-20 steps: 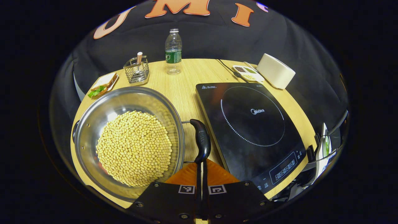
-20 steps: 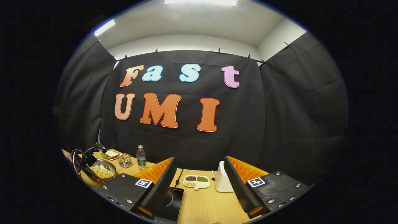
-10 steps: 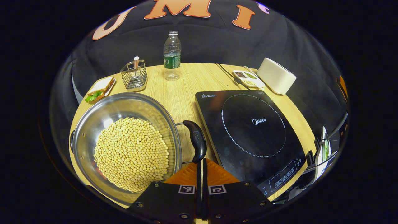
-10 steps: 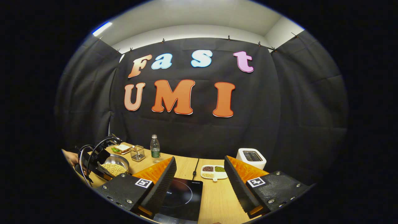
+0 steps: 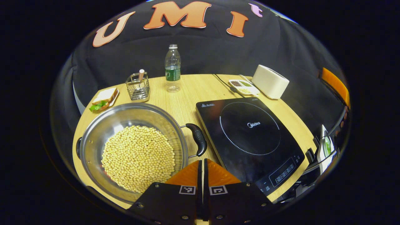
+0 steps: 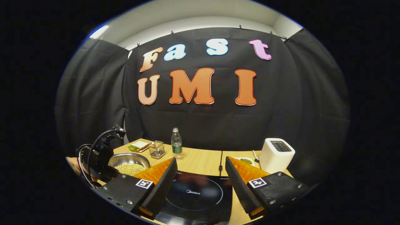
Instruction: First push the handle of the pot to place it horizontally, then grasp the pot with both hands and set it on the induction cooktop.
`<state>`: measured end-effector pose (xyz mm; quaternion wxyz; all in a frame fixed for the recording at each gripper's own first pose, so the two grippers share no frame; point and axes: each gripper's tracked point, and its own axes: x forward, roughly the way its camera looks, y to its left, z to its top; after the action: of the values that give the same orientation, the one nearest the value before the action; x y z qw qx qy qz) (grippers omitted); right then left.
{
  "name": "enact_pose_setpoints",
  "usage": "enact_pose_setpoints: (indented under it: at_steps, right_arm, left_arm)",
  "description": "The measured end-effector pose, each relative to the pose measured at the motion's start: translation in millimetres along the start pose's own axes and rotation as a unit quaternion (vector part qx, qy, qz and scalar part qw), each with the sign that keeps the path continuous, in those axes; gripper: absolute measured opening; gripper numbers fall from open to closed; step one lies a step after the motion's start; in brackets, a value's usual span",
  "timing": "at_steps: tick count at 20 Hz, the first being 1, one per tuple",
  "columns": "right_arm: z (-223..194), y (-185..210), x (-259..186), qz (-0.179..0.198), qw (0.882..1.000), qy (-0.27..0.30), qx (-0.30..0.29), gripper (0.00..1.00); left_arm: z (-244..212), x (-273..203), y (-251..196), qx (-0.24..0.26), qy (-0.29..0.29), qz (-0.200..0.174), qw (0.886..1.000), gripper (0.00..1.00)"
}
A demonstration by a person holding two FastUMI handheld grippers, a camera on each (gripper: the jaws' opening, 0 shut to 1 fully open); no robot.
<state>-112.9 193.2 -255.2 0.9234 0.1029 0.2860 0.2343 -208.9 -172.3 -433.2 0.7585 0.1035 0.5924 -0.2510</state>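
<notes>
Low over the surface's (image 5: 187, 93) near edge, the left claw (image 5: 202, 162) is closed, just short of the pot's (image 5: 132, 150) black handle (image 5: 198, 143). Soybean-filled, the pot sits left of the induction cooktop (image 5: 250, 134). Raised, the right claw (image 6: 200, 170) gapes wide.

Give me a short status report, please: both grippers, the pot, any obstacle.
Left gripper shut, just short of pot handle. Right gripper open above cooktop. Pot of beans on table beside cooktop. Nothing on cooktop.
</notes>
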Motion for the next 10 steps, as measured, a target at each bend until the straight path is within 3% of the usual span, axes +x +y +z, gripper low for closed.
enact_pose_setpoints:
  at_steps: [3,10]
  right_arm:
    - [-12,31,14,0.029,0.999,0.029,0.015,0.95]
    - [-41,91,38,0.075,0.993,0.089,0.011,0.95]
  left_arm:
    - [9,-26,29,0.001,-0.032,0.03,0.999,0.01]
    - [12,-74,126,-0.071,-0.052,0.085,0.993,0.01]
